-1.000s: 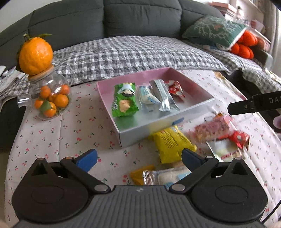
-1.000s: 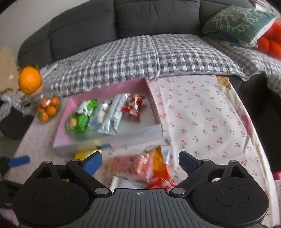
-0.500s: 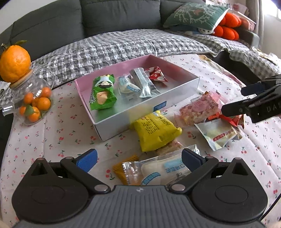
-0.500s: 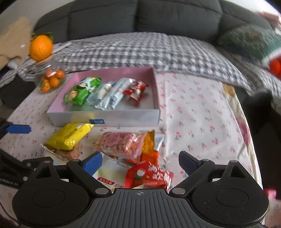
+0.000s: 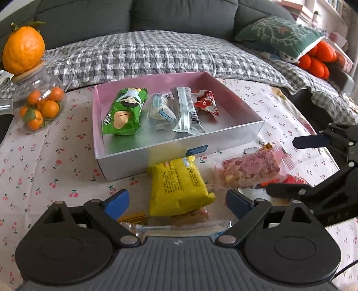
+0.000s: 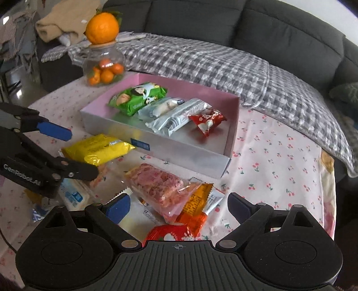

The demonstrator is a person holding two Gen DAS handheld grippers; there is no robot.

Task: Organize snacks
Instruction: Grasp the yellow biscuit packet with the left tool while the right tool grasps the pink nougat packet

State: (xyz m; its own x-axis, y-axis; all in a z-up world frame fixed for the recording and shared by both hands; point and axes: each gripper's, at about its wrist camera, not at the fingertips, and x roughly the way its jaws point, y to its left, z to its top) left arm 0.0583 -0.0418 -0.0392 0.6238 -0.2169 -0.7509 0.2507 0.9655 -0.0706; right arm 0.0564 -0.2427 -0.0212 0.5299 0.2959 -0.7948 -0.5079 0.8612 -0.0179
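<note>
Cherry-print cloth [image 5: 56, 161] covers the table in front of a dark sofa [image 5: 179, 13] with a grey checked blanket [image 5: 145, 53]. Left gripper [image 5: 177, 199] stands wide, its jaws having just been closing a little; the yellow pack [image 5: 176, 188] lies between its 2 blue pads, which do not press on it. Under that pack's near end lie an orange wrapper [image 5: 132, 218] and a clear packet [image 5: 190, 226], partly hidden by the gripper body. Right gripper [image 6: 179, 206] also stands wide, over a pink bar [image 6: 158, 185] in clear wrap that rests on an orange sachet [image 6: 194, 208]; a red packet [image 6: 170, 232] lies at the near edge of that view, and nothing is clamped. Each gripper shows in the other's view, side by side over the loose pile. Just behind the pile sits the box [image 5: 179, 147], silver outside and pink inside, touching the yellow pack's far end. It holds 4 snacks in a row: a green bag [image 5: 123, 112], a white packet [image 5: 160, 109], a silver bar [image 5: 186, 112] and a red candy [image 5: 207, 104]. Left of the box stands a glass jar [image 5: 38, 105] of small oranges with a big orange [image 5: 22, 52] on its lid. A green cushion [image 5: 279, 35] lies on the sofa's right end.
</note>
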